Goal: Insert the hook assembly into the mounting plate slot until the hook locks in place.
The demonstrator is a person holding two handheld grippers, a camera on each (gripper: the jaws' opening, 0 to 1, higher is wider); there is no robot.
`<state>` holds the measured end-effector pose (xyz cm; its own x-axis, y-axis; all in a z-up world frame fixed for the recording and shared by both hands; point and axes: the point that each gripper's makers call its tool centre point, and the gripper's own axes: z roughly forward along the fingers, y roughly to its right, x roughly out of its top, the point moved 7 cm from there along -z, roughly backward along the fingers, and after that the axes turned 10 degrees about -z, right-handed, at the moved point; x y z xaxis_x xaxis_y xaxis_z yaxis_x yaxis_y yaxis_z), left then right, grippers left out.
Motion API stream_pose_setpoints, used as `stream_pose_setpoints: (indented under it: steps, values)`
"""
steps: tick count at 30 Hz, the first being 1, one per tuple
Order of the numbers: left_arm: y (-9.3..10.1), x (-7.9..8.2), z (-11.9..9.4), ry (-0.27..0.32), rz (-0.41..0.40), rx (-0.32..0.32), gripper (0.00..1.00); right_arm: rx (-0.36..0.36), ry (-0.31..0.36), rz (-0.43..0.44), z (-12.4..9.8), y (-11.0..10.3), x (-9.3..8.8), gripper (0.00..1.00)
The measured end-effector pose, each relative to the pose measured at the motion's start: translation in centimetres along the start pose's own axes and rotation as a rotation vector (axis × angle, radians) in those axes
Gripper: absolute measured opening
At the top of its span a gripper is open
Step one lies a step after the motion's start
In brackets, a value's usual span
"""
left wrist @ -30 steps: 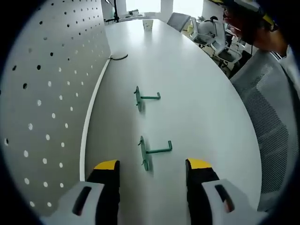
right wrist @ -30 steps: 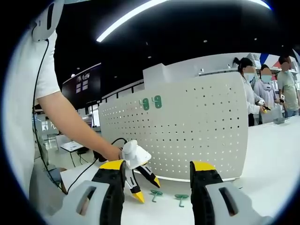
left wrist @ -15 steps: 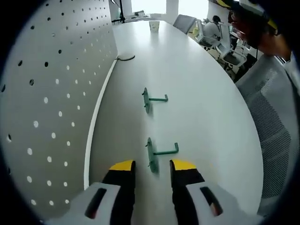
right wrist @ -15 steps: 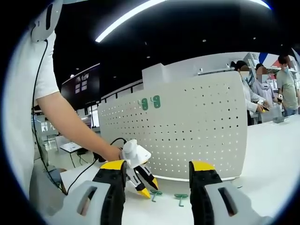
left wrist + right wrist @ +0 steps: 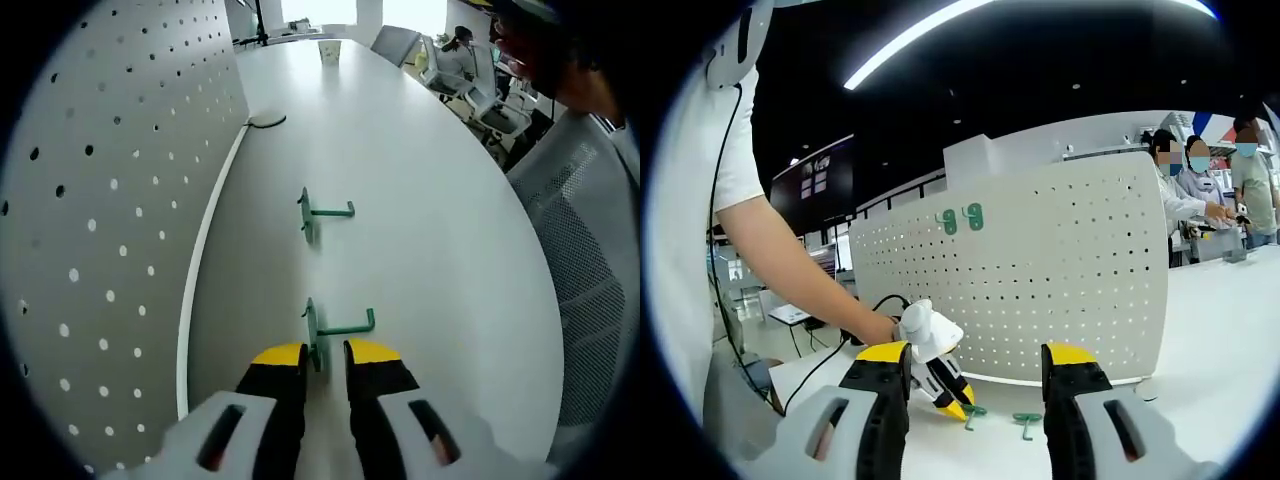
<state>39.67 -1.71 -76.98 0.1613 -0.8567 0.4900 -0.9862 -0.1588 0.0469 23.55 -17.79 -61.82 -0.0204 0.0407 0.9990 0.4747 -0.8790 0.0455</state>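
A: Status of the pick? Reference everything to the pegboard (image 5: pixel 110 230).

B: Left gripper (image 5: pixel 320 352) has its jaws drawn almost together around the base plate of the near hook (image 5: pixel 330 332), which lies on the table (image 5: pixel 440 230) just beside the pegboard's foot. Whether the pads actually touch the hook I cannot tell. A second hook (image 5: pixel 318 212) lies farther along the pegboard's foot, untouched.

A: And the other hand?

B: Right gripper (image 5: pixel 975 362) is spread wide, holding nothing, facing the pegboard from well back. In that view two green hooks (image 5: pixel 962 217) already hang high on the pegboard.

A: So progress?

B: Judged early for this hook: grasp just forming. Left to do: lift, carry to a pegboard hole, insert, seat until it locks.
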Motion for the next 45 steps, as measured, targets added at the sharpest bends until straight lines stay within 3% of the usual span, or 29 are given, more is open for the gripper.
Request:
stream_pose_setpoints:
  steps: [6,15,30,38,45]
  values:
    - [-0.03,-0.11,-0.02,0.002,-0.006,0.026,0.06,-0.002,0.005,0.000,-0.08,-0.01,0.14,0.50]
    - [-0.15,-0.07,0.02,0.000,-0.043,0.036,0.04,-0.003,0.003,0.000,-0.12,0.09,0.09,0.50]
    - [0.06,0.10,0.05,-0.019,0.027,0.051,0.02,-0.008,0.000,0.002,-0.16,0.29,0.00,0.49]
    - [0.15,0.19,0.13,0.008,0.013,0.041,0.02,-0.009,-0.001,0.002,-0.15,0.31,-0.02,0.49]
    - [0.39,0.83,-0.48,0.076,-0.023,0.035,0.01,-0.013,0.002,0.004,-0.20,0.32,0.05,0.49]
